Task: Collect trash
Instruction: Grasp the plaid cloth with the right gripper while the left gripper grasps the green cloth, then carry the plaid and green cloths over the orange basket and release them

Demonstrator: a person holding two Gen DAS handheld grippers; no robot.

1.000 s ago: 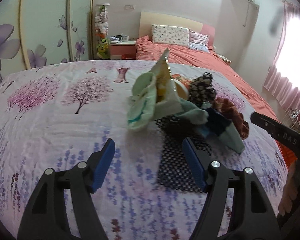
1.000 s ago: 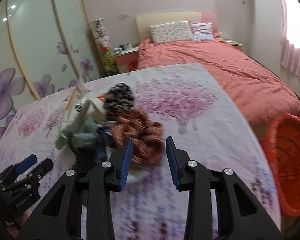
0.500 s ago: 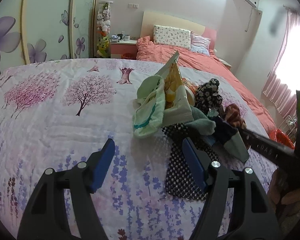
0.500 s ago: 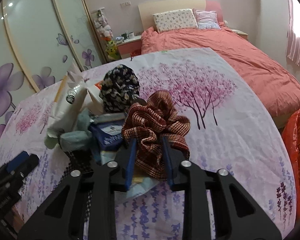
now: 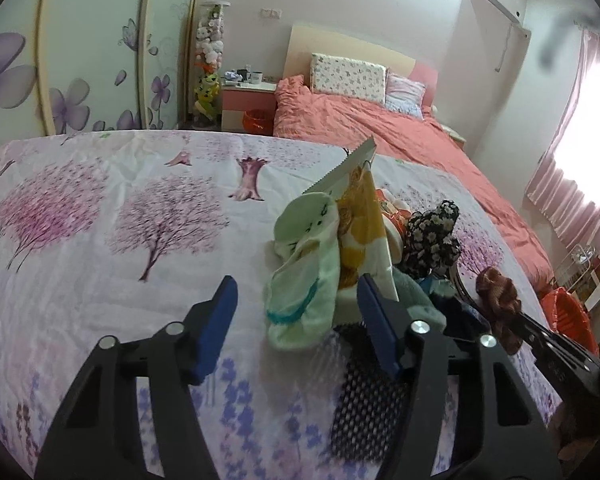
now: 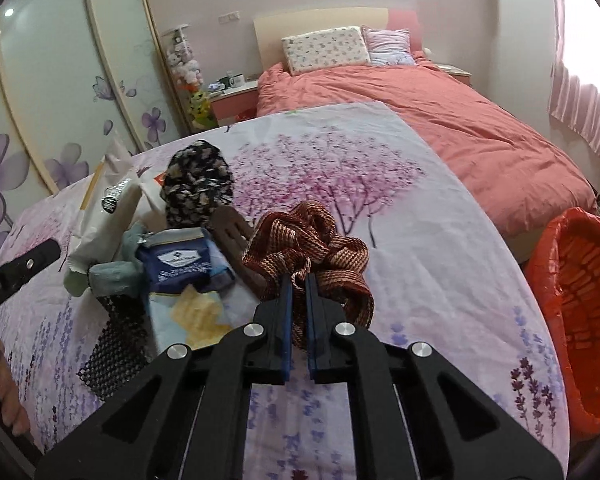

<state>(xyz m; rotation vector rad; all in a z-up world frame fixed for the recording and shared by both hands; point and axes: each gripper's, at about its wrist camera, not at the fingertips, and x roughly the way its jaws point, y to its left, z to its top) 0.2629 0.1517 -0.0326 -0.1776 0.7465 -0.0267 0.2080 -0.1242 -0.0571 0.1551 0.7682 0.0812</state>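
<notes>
A heap of litter and cloth lies on the tree-print bedspread [image 5: 100,208]. My left gripper [image 5: 297,284] is closing its jaws around a pale green sock [image 5: 304,276], and the blue pads stand clear of it on both sides. A yellow and white snack bag [image 5: 360,208] leans just behind the sock. My right gripper [image 6: 298,280] is shut on a brown-red woven scrunchie [image 6: 308,236]. Beside that lie a blue packet [image 6: 180,260], a black floral scrunchie [image 6: 198,184] and a black mesh piece [image 6: 116,340].
An orange-red basket [image 6: 580,300] stands on the floor off the bedspread's right edge. A coral bed [image 6: 440,120] with pillows lies beyond. A nightstand [image 5: 248,96] and a flower-painted wardrobe [image 5: 80,60] line the far left. A person's hand [image 6: 4,396] holds the left gripper.
The left gripper has moved up to the heap, so the green sock now sits between its narrower jaws. The right gripper has shut on the brown-red scrunchie.
</notes>
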